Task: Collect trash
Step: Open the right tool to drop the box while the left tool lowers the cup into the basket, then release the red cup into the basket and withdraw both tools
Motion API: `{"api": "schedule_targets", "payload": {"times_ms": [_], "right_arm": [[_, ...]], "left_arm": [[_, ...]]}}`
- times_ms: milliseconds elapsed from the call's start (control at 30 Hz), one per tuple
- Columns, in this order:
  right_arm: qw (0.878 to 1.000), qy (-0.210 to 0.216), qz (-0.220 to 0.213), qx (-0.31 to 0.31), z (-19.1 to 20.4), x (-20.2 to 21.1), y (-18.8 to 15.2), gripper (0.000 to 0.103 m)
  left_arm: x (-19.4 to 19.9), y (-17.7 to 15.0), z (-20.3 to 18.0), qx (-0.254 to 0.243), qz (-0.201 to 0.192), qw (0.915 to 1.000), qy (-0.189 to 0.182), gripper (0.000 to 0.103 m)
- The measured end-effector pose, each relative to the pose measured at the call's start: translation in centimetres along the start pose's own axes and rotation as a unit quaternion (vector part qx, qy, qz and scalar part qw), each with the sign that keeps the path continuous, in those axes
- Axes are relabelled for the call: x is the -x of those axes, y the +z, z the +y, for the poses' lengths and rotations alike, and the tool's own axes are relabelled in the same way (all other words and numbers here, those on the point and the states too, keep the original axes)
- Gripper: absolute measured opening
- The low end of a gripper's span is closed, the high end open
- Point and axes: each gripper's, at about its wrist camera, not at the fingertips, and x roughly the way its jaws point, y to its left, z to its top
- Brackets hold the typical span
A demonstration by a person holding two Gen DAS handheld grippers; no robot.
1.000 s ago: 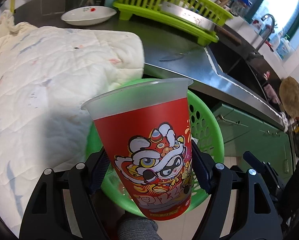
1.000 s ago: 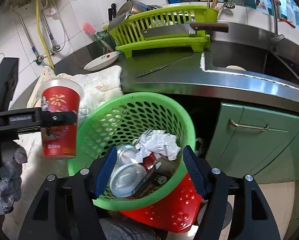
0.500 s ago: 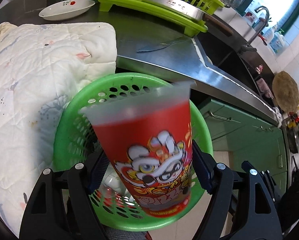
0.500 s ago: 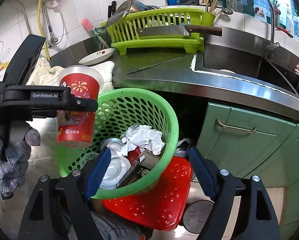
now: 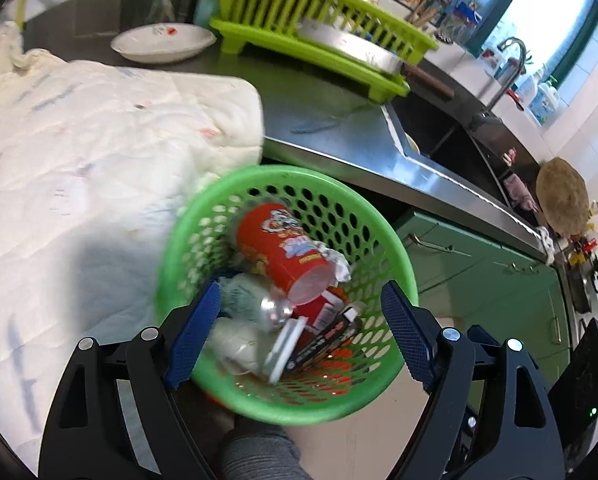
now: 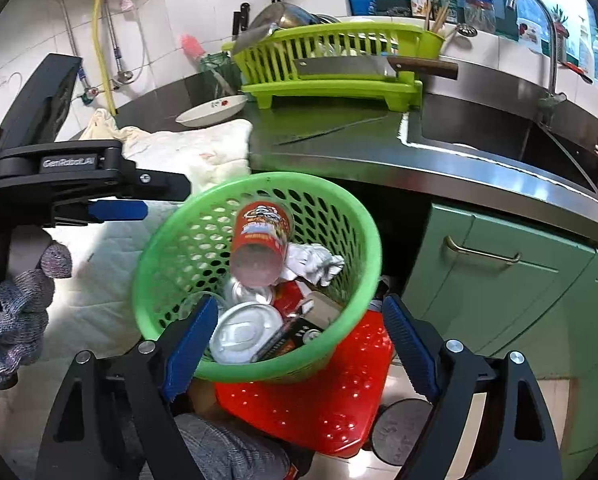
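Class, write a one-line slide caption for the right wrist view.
Red paper cup lies tipped in the green basket among cans and crumpled paper, the open left gripper beside it.

Red cup (image 6: 261, 240) inside green basket (image 6: 363, 224); right claw (image 6: 299, 344) open.

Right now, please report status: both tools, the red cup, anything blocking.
Left tool open, empty. Right tool open, empty. Red cup on its side inside green basket, on top of other trash. Nothing blocking.

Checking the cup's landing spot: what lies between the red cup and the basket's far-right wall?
In the right wrist view, crumpled white paper lies between the red cup and the green basket wall.
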Motion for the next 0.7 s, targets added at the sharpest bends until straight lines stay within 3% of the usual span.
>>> {"api": "schedule_targets", "payload": {"times_ms": [200,400,700], "right_arm": [[1.0,0.01,-0.008,0.007,2.3,1.2,0.3,0.085],[0.999,0.023,-0.017,0.013,5.5,2.5,0.8,0.088],[0.998,0.048,-0.021,0.031,10.3,3.8,1.6,0.09]], "left_arm": [[4.6,-1.6,1.7,-0.01,-0.034,0.9981,0.051,0.081],[10.1,-3.4,4.2,-0.016,-0.083,0.9907,0.106,0.082],[16.9,-6.8,7.8,0.001,-0.141,0.9749,0.173,0.094]]}}
